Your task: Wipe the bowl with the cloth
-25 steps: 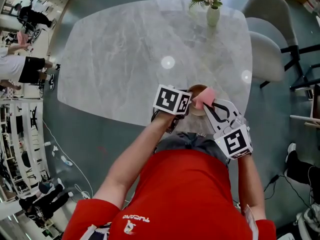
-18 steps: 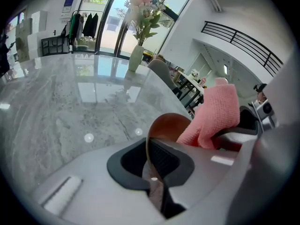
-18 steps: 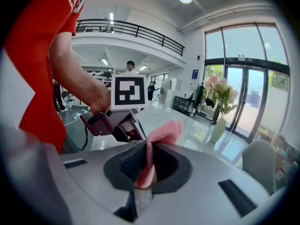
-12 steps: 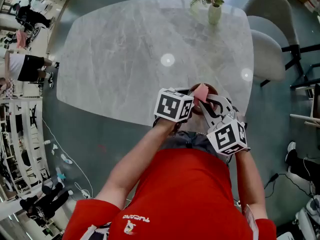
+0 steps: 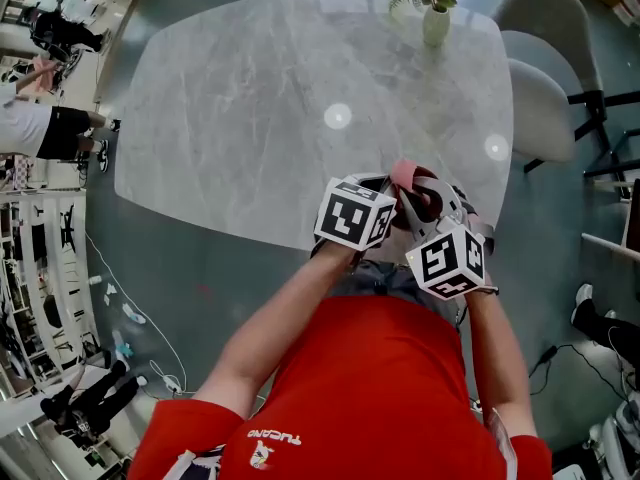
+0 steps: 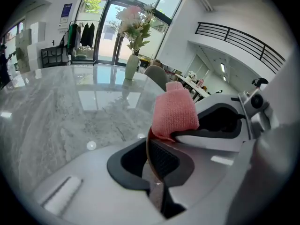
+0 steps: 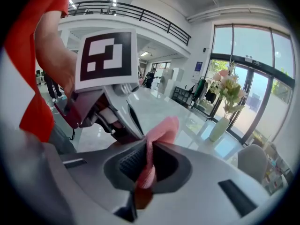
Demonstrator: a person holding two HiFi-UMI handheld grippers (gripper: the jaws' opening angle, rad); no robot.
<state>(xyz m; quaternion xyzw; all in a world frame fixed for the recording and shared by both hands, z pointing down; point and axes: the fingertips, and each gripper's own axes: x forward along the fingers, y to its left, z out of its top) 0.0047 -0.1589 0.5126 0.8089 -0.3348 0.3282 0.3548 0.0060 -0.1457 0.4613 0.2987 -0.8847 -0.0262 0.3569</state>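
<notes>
My left gripper (image 6: 157,159) is shut on the thin brown rim of the bowl (image 6: 149,154), which it holds edge-on above the table's near edge. A folded pink cloth (image 6: 176,110) sits against that rim, and my right gripper (image 7: 147,159) is shut on the cloth (image 7: 157,134). In the head view both grippers meet in front of my chest: the left gripper (image 5: 390,206) is beside the right gripper (image 5: 420,190), with the cloth (image 5: 404,175) on top. Only a dark sliver of the bowl (image 5: 428,205) shows between them.
The grey marble table (image 5: 250,98) stretches ahead, with a vase of flowers (image 5: 434,23) at its far edge. Grey chairs (image 5: 535,108) stand to the right. People and racks are far off at the left.
The right gripper has swung in closer to the left one, carrying the cloth up and across the bowl. The bowl's rim, visible before, is now mostly covered.
</notes>
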